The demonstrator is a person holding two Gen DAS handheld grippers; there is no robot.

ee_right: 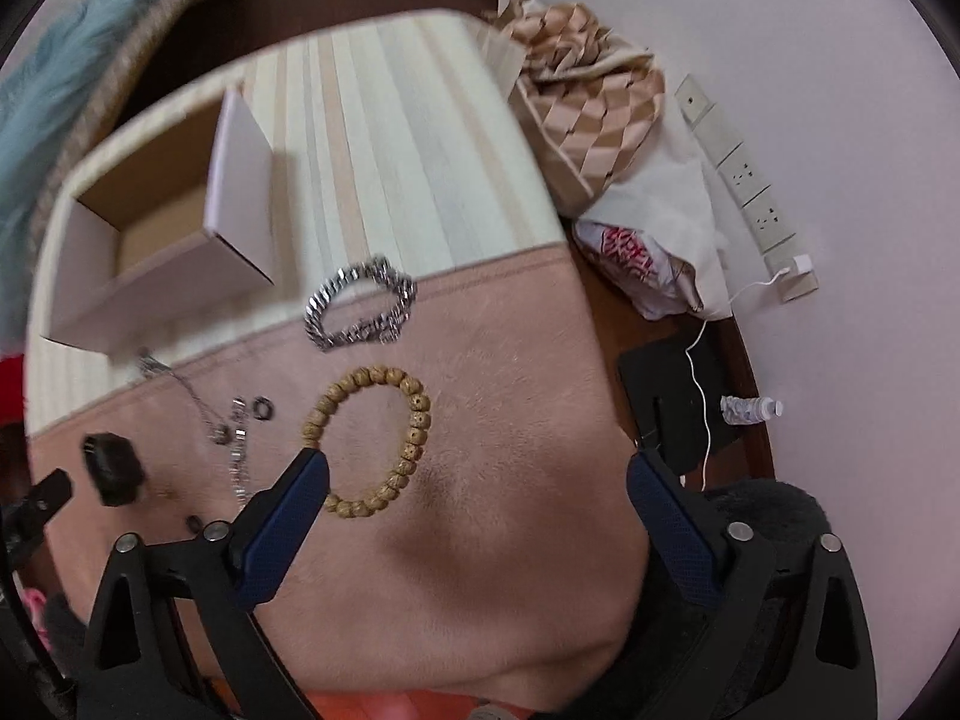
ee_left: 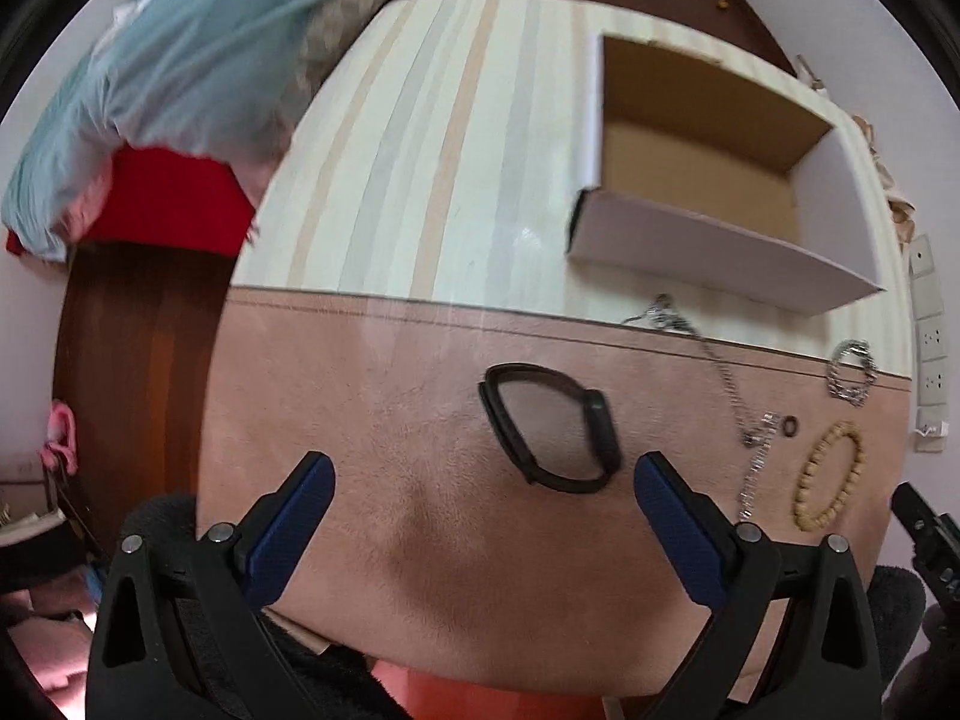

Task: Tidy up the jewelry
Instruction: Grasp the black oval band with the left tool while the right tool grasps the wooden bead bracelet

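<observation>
A black wristband (ee_left: 549, 429) lies on the pink cloth just ahead of my open, empty left gripper (ee_left: 483, 480), nearer its right finger. An open white cardboard box (ee_left: 708, 180) stands beyond on the striped cloth; it also shows in the right wrist view (ee_right: 162, 222). A wooden bead bracelet (ee_right: 369, 441) lies ahead of my open, empty right gripper (ee_right: 477, 483), touching its left finger in the image. A silver chain bracelet (ee_right: 360, 303) lies further out. A thin silver necklace (ee_right: 204, 408) and a small dark ring (ee_right: 263, 408) lie to the left.
The bead bracelet (ee_left: 831, 477), silver bracelet (ee_left: 851, 371) and necklace (ee_left: 729, 396) show at the right of the left wrist view. A blue cloth heap (ee_left: 180, 60) lies at the back left. A beige folded cloth (ee_right: 594, 102), plastic bag (ee_right: 642, 264), wall sockets (ee_right: 744, 180) and bottle (ee_right: 750, 409) are at the right.
</observation>
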